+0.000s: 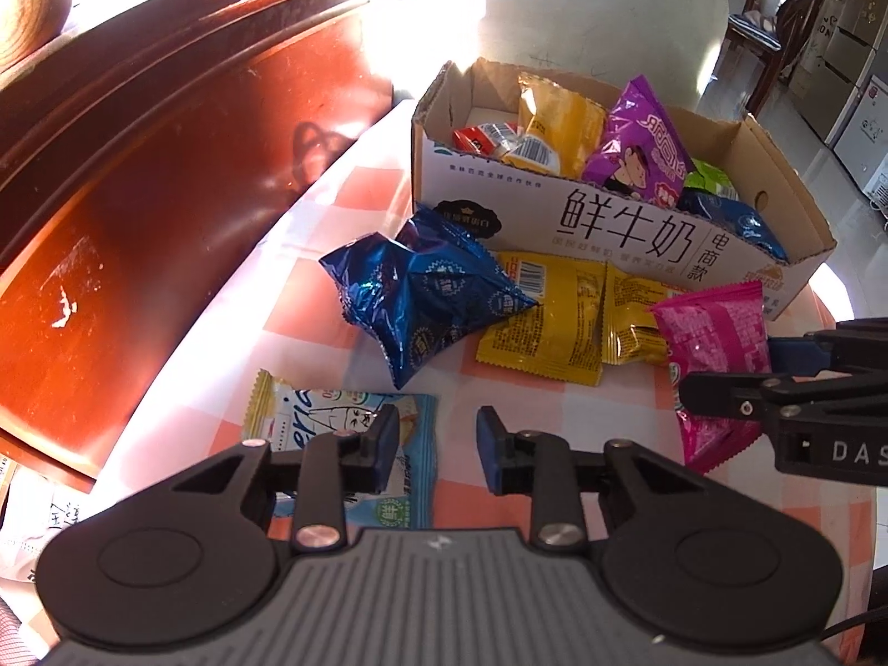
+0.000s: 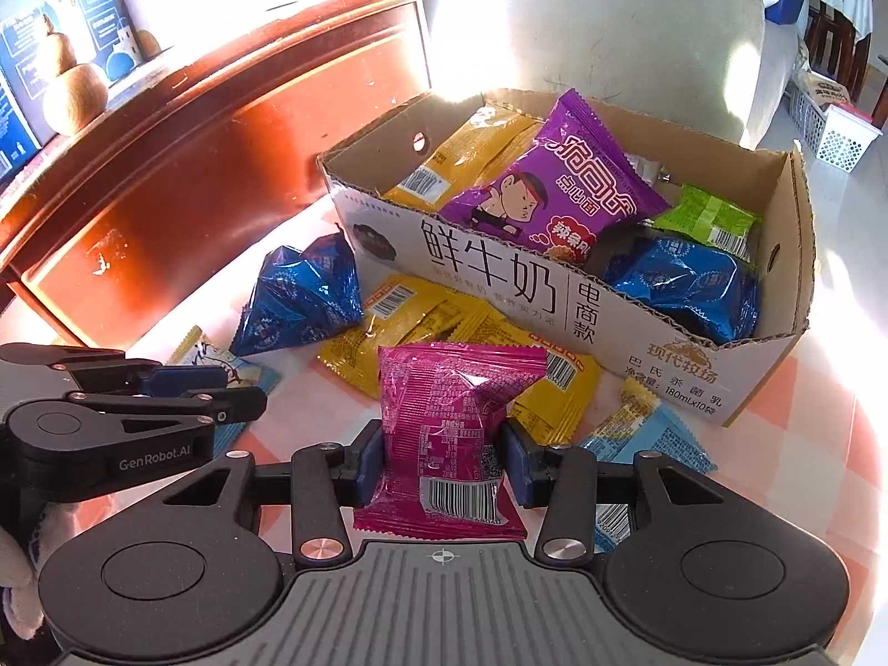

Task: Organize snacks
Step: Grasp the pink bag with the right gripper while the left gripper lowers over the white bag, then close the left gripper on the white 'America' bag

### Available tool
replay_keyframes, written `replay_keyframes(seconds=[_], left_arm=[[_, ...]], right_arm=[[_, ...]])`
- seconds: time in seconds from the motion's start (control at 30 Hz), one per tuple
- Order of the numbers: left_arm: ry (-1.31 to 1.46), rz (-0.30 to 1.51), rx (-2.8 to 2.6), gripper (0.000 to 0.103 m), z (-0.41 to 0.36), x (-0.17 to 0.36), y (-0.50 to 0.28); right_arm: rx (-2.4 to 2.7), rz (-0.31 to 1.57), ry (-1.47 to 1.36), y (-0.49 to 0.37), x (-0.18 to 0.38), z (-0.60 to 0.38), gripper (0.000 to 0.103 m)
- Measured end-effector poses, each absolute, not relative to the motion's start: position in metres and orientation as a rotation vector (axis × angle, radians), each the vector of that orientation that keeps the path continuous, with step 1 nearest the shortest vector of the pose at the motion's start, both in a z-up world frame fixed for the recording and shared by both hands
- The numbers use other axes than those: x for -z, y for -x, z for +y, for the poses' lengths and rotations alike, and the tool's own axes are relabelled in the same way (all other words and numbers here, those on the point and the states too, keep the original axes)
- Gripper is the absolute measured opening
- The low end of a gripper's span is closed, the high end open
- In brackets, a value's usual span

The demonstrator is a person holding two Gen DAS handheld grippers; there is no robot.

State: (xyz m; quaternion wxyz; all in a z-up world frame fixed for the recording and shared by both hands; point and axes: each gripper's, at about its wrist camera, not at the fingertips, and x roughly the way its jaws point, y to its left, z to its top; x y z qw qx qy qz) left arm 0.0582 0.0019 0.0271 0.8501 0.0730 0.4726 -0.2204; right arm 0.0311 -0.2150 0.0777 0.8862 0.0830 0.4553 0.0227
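Observation:
A light blue and white snack packet (image 1: 311, 410) lies flat on the checked tablecloth, and my left gripper (image 1: 438, 444) sits over its right end. The jaws are drawn in to a narrow gap; the left pad covers the packet and the right pad stands just off its edge. I cannot tell whether the packet is pinched. My right gripper (image 2: 444, 466) is shut on a pink packet (image 2: 449, 405), held upright between both pads. Behind them stands the open cardboard box (image 2: 499, 272) holding a purple bag (image 2: 555, 183) and yellow, green and blue packets. The right gripper (image 1: 727, 372) also shows in the left wrist view.
A blue foil bag (image 1: 422, 294) and yellow packets (image 1: 544, 327) lie loose in front of the box. Another light blue packet (image 2: 649, 438) lies to the right of the pink one. A red-brown wooden cabinet (image 1: 166, 166) runs along the table's left edge.

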Motion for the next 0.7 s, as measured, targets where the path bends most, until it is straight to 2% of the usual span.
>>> replay_keyframes(seconds=[0.03,0.1,0.27,0.37,0.47,0.7], left_arm=[[-0.157,0.983,0.480,0.043,0.004,-0.031,-0.059],[-0.173,0.933,0.460,0.061,0.008,-0.039,-0.059],[-0.184,0.967,0.453,0.070,0.010,-0.031,-0.065],[-0.244,0.995,0.460,0.081,0.002,-0.019,-0.062],[-0.264,1.004,0.400,0.081,0.002,-0.012,-0.063],[-0.099,0.996,0.244,0.086,0.017,-0.009,-0.088]], right_arm=[[-0.047,0.945,-0.174,-0.031,-0.078,-0.216,0.043],[-0.048,0.941,-0.177,-0.030,-0.080,-0.216,0.043],[-0.050,0.940,-0.181,-0.030,-0.081,-0.217,0.043],[-0.056,0.942,-0.181,-0.030,-0.081,-0.217,0.043],[-0.060,0.944,-0.177,-0.030,-0.080,-0.218,0.043],[-0.060,0.952,-0.176,-0.032,-0.078,-0.218,0.043]])
